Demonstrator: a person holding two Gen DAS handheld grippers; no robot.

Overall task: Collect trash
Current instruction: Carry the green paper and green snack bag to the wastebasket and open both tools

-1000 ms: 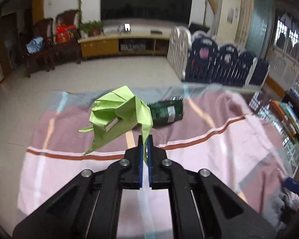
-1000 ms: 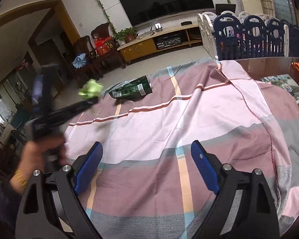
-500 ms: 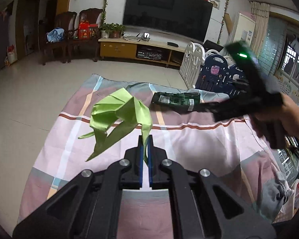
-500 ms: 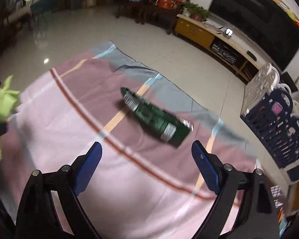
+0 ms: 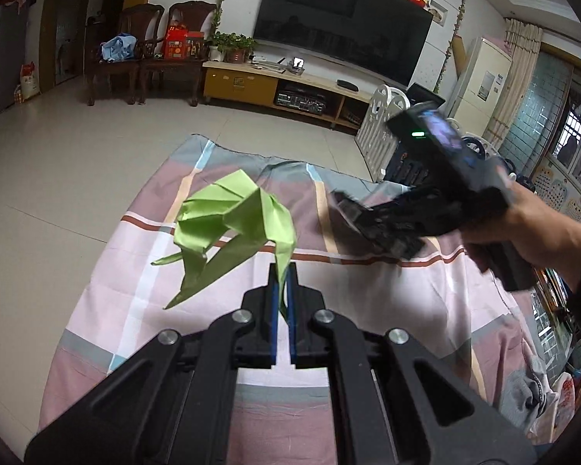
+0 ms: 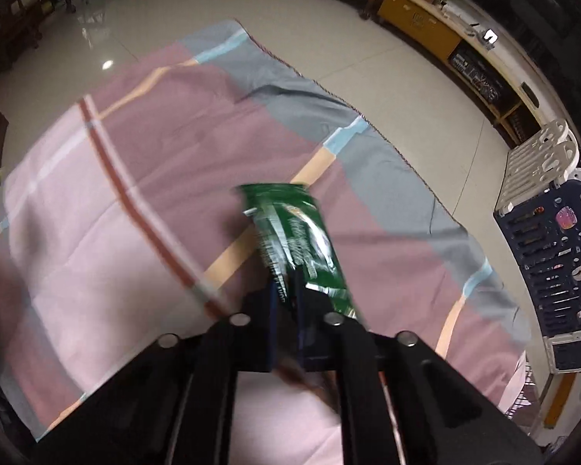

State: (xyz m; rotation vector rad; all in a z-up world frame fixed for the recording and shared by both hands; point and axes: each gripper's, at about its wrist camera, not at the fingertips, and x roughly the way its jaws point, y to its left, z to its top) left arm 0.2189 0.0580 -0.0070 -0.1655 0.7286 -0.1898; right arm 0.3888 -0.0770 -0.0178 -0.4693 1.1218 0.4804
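My left gripper (image 5: 282,273) is shut on the tail of a crumpled light-green paper (image 5: 236,213), which hangs above a pink, grey and brown striped cloth (image 5: 368,290). In the right wrist view my right gripper (image 6: 284,288) points steeply down at the cloth (image 6: 155,155). Its jaws are closing, with the near end of a green snack wrapper (image 6: 290,224) pinched between them. The left wrist view shows a hand (image 5: 530,228) holding that right gripper (image 5: 348,209), blurred, low over the cloth, and the wrapper is hidden there.
Tiled floor (image 5: 77,162) surrounds the cloth on the far and left sides. A yellow TV cabinet (image 5: 275,85) and wooden chairs (image 5: 143,46) stand at the back wall. A white and navy playpen fence (image 6: 550,240) borders the cloth's right side.
My right gripper swung over and down to the green wrapper and went from wide open to shut on it. The left gripper drifted sideways with the green paper still in it.
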